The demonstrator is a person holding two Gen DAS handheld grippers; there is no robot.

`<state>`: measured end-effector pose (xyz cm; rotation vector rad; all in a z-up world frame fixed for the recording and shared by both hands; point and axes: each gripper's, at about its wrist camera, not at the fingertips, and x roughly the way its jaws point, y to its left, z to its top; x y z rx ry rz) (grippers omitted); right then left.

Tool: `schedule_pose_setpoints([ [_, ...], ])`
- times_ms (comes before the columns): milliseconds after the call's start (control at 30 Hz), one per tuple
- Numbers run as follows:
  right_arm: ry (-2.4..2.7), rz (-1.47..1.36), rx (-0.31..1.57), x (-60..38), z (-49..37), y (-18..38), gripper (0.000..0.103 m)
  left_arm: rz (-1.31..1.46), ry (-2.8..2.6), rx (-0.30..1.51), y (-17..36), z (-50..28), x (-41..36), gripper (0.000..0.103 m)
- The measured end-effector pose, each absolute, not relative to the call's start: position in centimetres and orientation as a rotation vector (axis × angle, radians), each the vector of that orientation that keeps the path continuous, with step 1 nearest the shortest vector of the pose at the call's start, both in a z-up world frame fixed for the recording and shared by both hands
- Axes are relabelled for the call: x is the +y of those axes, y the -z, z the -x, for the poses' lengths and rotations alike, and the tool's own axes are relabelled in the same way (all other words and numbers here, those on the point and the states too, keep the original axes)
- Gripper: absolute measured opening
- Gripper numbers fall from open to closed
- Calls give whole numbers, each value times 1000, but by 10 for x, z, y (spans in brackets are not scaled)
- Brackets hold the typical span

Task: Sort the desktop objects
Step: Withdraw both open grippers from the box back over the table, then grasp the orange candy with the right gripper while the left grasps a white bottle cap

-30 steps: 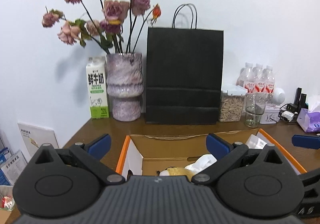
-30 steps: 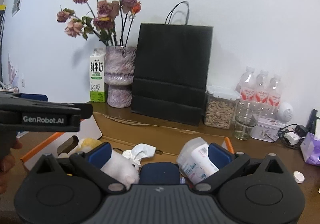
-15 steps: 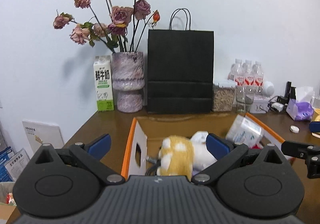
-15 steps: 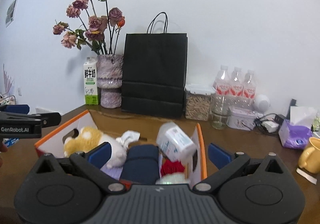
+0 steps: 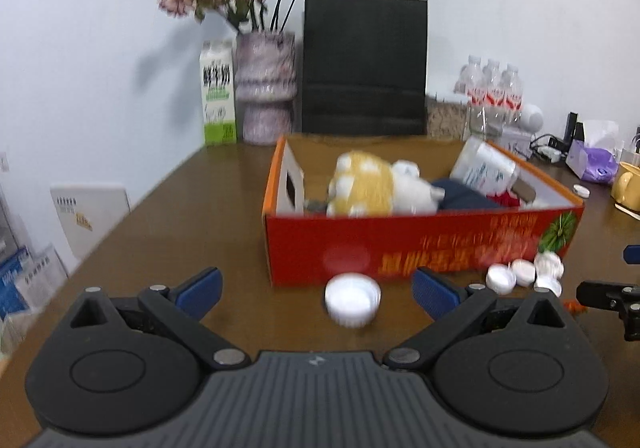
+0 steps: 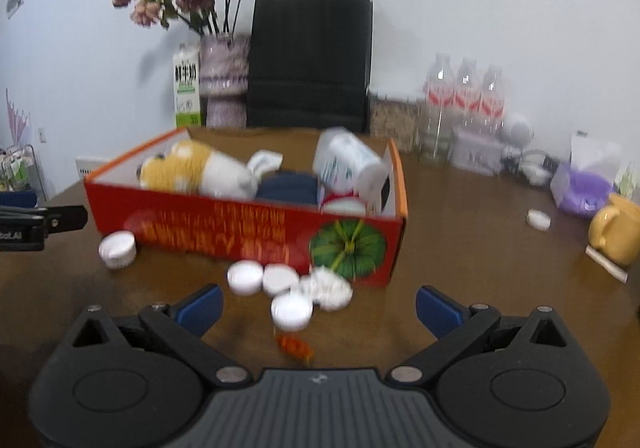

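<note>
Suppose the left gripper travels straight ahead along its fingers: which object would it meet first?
Most likely the lone white cap, lying on the table just ahead of the open left gripper and between its fingers. The red box stands right behind it. Depth is unclear, so the gripper might pass over the cap.

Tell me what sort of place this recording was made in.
Probably an office or home desk against a white wall. A brown wooden table carries a vase of dried roses, a black paper bag, water bottles and a red cardboard box of odds and ends.
</note>
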<state>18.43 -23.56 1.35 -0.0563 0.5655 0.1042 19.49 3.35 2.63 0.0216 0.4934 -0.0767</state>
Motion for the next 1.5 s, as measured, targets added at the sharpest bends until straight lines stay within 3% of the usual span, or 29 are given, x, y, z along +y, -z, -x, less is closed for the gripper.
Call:
schedule_pose_setpoints([
  [433, -115, 29, 643, -233, -194, 8, 100, -50, 80, 569, -8, -205, 30, 103],
  [500, -117, 25, 649, -235, -195, 9, 93, -49, 84, 576, -6, -207, 30, 103],
  [600, -139, 7, 663, -236, -197, 12, 76, -50, 85, 584, -5, -209, 29, 103],
  [667, -154, -1, 677, -237, -198, 14, 56, -50, 88, 589, -4, -210, 28, 103],
  [733, -159, -2, 681, -236, -198, 16, 49, -48, 94, 593, -4, -211, 28, 103],
  [800, -170, -3, 678, -236, -198, 15, 32, -49, 103, 597, -4, -214, 26, 103],
  [833, -175, -8, 677, -236, -198, 15, 18, -48, 108, 599, -3, -215, 24, 103],
  [1133, -213, -36, 658, -240, -195, 12, 13, -49, 123, 633, 1, -233, 14, 101],
  [1300, -219, -43, 644, -239, -194, 9, 13, -48, 132, 655, 3, -243, 10, 75],
  [1367, -218, -43, 638, -238, -194, 8, 13, -42, 133, 662, 4, -246, 9, 69],
  [1500, -218, -44, 637, -237, -196, 8, 13, -24, 132, 665, 4, -250, 9, 42],
])
